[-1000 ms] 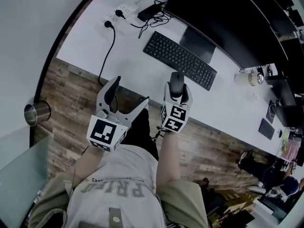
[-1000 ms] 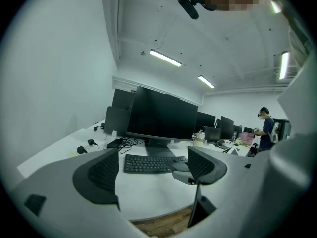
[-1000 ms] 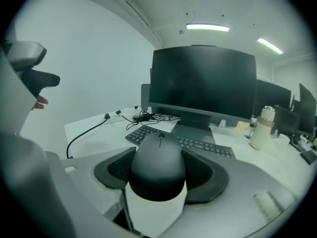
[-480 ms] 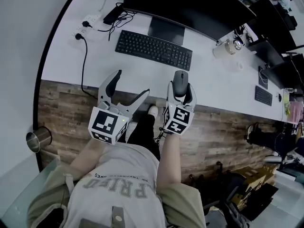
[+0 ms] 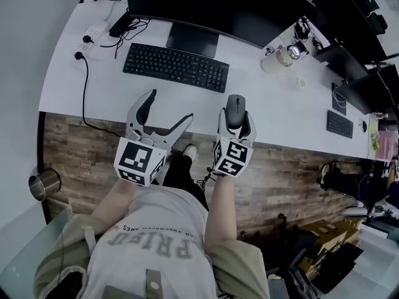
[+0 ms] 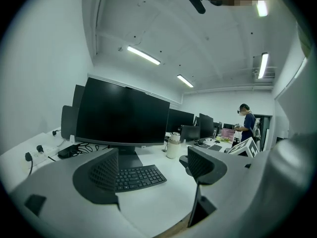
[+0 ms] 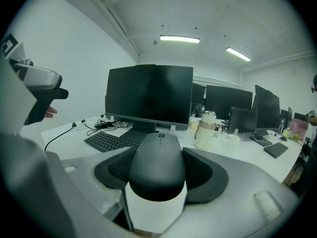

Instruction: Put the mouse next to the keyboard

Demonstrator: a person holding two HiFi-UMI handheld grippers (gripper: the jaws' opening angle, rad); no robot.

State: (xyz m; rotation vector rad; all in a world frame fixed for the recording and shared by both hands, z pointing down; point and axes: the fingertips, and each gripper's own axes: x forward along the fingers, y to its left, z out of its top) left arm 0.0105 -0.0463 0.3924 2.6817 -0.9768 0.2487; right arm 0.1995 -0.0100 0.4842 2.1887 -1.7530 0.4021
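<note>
My right gripper (image 5: 235, 113) is shut on a dark grey mouse (image 5: 235, 109), held over the near edge of the white desk (image 5: 280, 104). In the right gripper view the mouse (image 7: 158, 165) fills the space between both pads. The black keyboard (image 5: 176, 67) lies up and to the left of the mouse, in front of the monitor (image 5: 206, 5). My left gripper (image 5: 167, 109) stands open and empty near the desk's front edge, below the keyboard (image 6: 136, 176).
A white mug (image 5: 283, 56) stands right of the monitor (image 7: 150, 94). A power strip (image 5: 92, 35) with cables lies at the desk's left end. A steel cup (image 5: 43, 182) sits on the left. A person (image 6: 246, 125) stands far off. Wood floor (image 5: 293, 179) lies below.
The view has shifted so the desk and keyboard sit further left and higher. Both grippers keep their pose, the mouse still between the right jaws.
</note>
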